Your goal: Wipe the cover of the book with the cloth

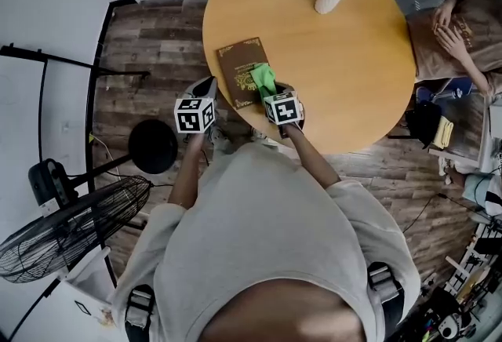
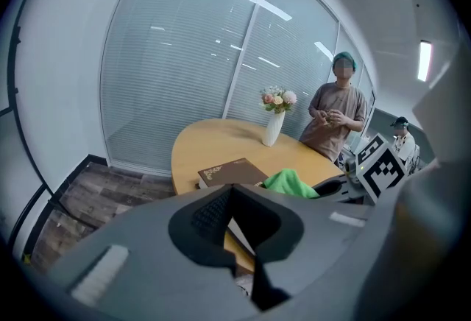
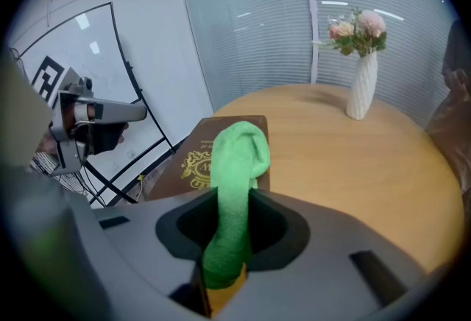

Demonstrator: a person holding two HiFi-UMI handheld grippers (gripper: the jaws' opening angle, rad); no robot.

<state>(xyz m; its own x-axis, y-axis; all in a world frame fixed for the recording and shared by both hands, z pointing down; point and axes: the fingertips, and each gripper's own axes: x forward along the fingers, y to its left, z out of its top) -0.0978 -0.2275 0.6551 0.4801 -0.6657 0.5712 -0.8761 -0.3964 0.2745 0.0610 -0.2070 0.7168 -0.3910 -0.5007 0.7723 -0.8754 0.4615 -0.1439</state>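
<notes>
The right gripper [image 1: 274,93], the nearer one, pinches the cloth [image 1: 263,78], which drapes forward onto the book [image 1: 238,62] lying lengthwise straight ahead at the table [image 1: 345,66] edge, while the left gripper [image 1: 209,87], jaws together and empty, hangs just left.

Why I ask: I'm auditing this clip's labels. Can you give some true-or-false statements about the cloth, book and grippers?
The right gripper's jaws grip the green cloth, which lies on the brown book. True.
The brown book lies open. False: it is closed.
The left gripper holds the brown book. False: it holds nothing, beside the table.
A white vase of flowers stands on the table. True.
The green cloth hides the whole cover. False: most of the cover shows.
</notes>
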